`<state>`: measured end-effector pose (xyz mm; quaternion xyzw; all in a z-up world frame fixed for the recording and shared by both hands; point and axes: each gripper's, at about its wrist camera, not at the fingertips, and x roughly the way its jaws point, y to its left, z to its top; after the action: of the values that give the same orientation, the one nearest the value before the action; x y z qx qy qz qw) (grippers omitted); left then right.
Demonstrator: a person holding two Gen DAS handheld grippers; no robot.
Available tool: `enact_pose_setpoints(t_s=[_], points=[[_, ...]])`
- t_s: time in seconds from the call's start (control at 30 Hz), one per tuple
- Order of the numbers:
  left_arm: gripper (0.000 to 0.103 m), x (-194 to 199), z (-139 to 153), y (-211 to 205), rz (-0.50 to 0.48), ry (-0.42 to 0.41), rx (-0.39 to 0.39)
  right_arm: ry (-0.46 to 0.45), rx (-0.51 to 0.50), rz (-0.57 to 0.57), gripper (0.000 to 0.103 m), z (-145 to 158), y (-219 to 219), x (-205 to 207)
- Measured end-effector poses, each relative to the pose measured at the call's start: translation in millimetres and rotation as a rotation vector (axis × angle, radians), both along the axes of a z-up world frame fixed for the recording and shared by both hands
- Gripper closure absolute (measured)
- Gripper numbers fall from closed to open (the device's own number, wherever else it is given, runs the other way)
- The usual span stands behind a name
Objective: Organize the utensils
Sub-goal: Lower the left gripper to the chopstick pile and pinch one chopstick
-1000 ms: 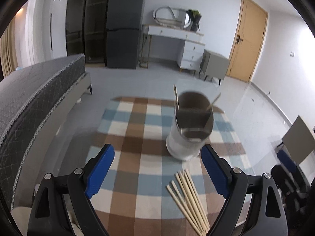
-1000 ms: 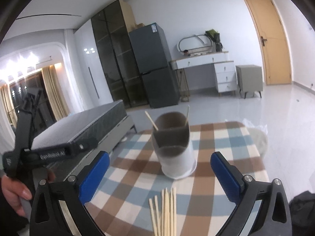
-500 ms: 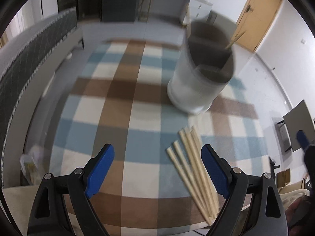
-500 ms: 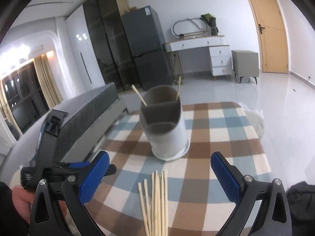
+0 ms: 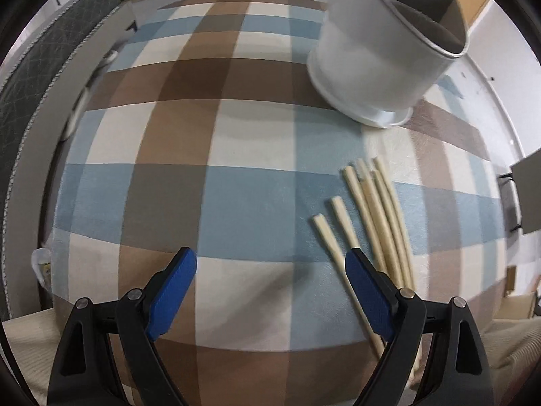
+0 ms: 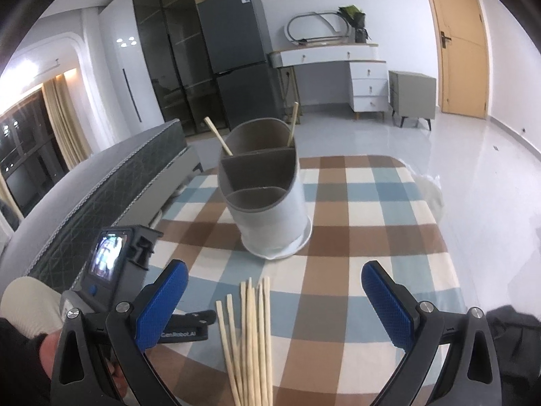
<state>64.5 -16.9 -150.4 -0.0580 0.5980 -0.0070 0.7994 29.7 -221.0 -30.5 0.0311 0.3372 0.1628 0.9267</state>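
So the left tongs (image 5: 270, 267) were pointed steeply down at the checked surface (image 5: 209, 155), jaws spread wide with nothing between them, only plaid cloth. The loose chopsticks (image 5: 372, 209) lay in a bundle at about 3 o'clock from those tongs, the right blue pad just overlapping the nearest stick in the left wrist view; couldn't tell if it actually touched. The white utensil holder (image 5: 382, 67) stood upright further out, at roughly 1 o'clock. From the right wrist view, the right tongs (image 6: 274, 272) were also wide and empty, with the chopsticks between and below the pads, and the holder at 12 o'clock had 2 chopsticks (image 6: 292, 125) leaning in its back compartment.
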Motion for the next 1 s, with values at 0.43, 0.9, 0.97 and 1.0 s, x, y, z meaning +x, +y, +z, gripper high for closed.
enact_pose_setpoints(t_s=[0.43,0.9,0.97,1.0], points=[[0.036,0.9,-2.7,-20.6,-0.021,0.012,0.107,0.036,0.025,-0.015,0.0,-1.2,-3.5,5.5],[0.103,-0.5,11.1,-23.9,-0.048,-0.043,0.009,0.071,0.022,-0.009,0.0,-5.2,3.4,8.6],[0.103,-4.3,21.6,-15.0,-0.025,-0.078,-0.039,0.074,0.006,-0.004,0.0,-7.4,7.8,9.1],[0.103,-6.3,28.8,-11.1,-0.017,-0.103,-0.058,0.078,-0.005,0.001,0.0,-9.1,10.2,9.0]])
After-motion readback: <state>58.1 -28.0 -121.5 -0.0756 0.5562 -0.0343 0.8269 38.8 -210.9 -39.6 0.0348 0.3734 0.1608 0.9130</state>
